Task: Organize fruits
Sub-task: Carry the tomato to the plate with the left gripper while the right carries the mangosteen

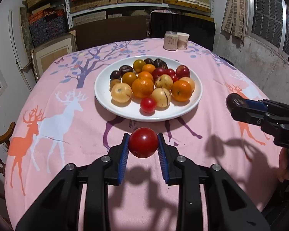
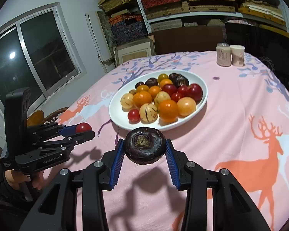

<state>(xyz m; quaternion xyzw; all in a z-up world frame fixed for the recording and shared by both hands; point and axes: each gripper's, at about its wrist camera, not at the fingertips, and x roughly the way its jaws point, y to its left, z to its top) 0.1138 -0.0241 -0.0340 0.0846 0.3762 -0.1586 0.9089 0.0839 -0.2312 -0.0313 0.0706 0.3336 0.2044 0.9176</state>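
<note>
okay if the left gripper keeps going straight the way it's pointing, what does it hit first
Probably the near rim of the white plate, then the small red tomato just inside it. Depth is unclear, so the gripper, holding a red fruit, might meet the tablecloth first.

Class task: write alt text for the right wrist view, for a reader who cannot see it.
The right gripper holds a dark purple fruit above a pink deer-print tablecloth, just short of a white plate heaped with red, orange, yellow and dark fruits. At left, the left gripper holds a small red fruit.
</note>
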